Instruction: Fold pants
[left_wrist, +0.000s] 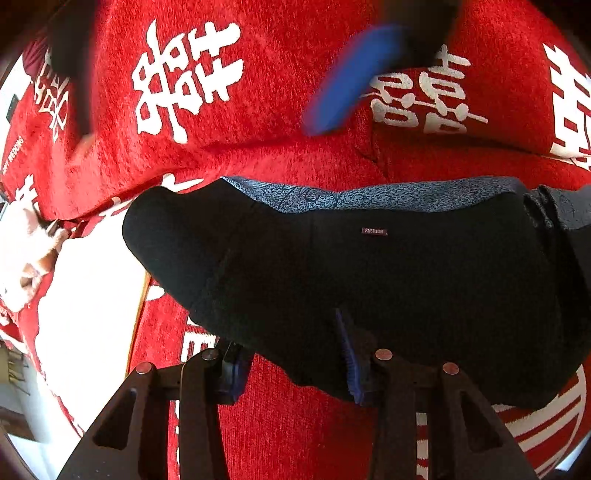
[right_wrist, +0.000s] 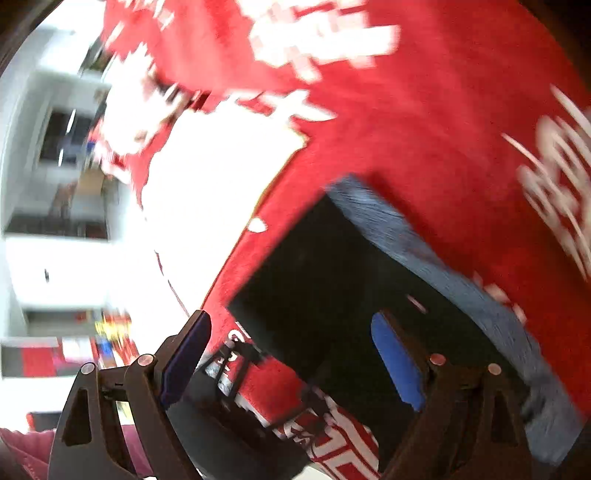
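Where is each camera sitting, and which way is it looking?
Left wrist: on the left gripper, looking steeply down at the black pants on the red blanket; its own fingers show, one on each side of the pants' edge.
Right wrist: on the right gripper, looking down, blurred; its own open fingers show.
Shared: pants, blanket; the left view also shows the right gripper's blue pad.

Home living room: red wedding-print sofa cover (left_wrist: 280, 147) ahead of gripper, white shelving (right_wrist: 48, 236) at left.
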